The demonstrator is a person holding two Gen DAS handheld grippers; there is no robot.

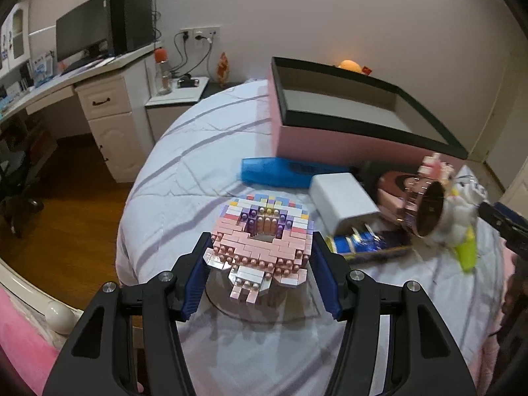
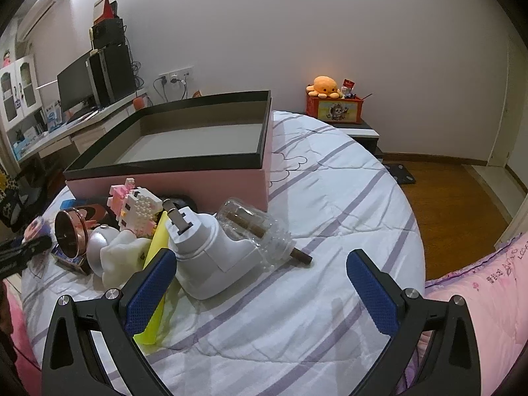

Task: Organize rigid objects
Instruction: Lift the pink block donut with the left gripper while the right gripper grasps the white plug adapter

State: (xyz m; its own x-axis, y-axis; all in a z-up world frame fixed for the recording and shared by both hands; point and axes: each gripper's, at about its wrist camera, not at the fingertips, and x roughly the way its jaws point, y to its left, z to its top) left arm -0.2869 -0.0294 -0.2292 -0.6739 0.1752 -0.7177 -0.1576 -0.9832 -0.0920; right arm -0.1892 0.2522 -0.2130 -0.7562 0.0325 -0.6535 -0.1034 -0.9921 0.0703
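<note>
A pink brick-built doughnut model [image 1: 262, 247] is shown pinched between the blue pads of the left gripper [image 1: 260, 270], whose jaws are pressed against its two sides. The model is seen raised above the striped bedspread [image 1: 184, 165], on which its shadow is cast. At about one o'clock from the model, a white rectangular block [image 1: 343, 201] is seen, and beyond it, at twelve to one o'clock, a blue case [image 1: 280, 171] is laid just before the wall of the pink box [image 1: 330, 138]. The box is open at the top, edged in black, and its grey floor is exposed. At two to three o'clock from the model, a cluster is formed by a copper-rimmed round object [image 1: 425, 211], a small pink-and-white brick figure [image 1: 437, 165], a white plush toy [image 1: 462, 211] and a yellow-green item [image 1: 467, 250].

In the right wrist view, the right gripper [image 2: 260, 290] is shown with its jaws spread wide and nothing between them. Ahead of it, at about eleven o'clock, a white plug adapter [image 2: 211, 254] is laid on the bedspread, touching a clear glass jar [image 2: 260, 231] lying on its side with a brown stick [image 2: 300, 255] protruding. A desk [image 1: 99, 76] with a monitor [image 1: 82, 29] is seen at ten o'clock beyond the bed.
</note>
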